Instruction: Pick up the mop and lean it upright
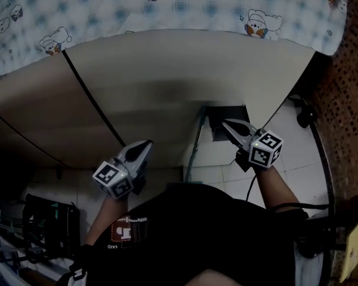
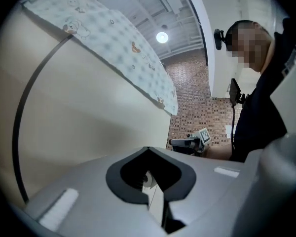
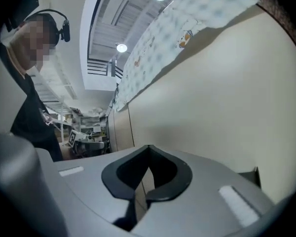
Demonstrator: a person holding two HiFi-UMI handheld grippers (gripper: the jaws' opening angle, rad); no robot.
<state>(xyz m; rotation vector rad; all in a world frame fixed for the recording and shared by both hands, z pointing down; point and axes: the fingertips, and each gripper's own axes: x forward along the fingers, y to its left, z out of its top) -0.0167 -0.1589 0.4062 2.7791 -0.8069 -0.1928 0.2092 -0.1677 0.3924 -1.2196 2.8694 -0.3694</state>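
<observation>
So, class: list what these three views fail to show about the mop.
Head view: the mop pole runs behind the person's dark shirt; that end is hidden.
Head view: the right gripper covers part of the dark mop head; dim light hides its detail.

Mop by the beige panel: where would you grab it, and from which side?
Probably the thin pole, partway up, coming from the open floor side with jaws straddling it. It is slim, straight and stands nearly upright against the beige panel; the dark head at its foot looks too wide.
</observation>
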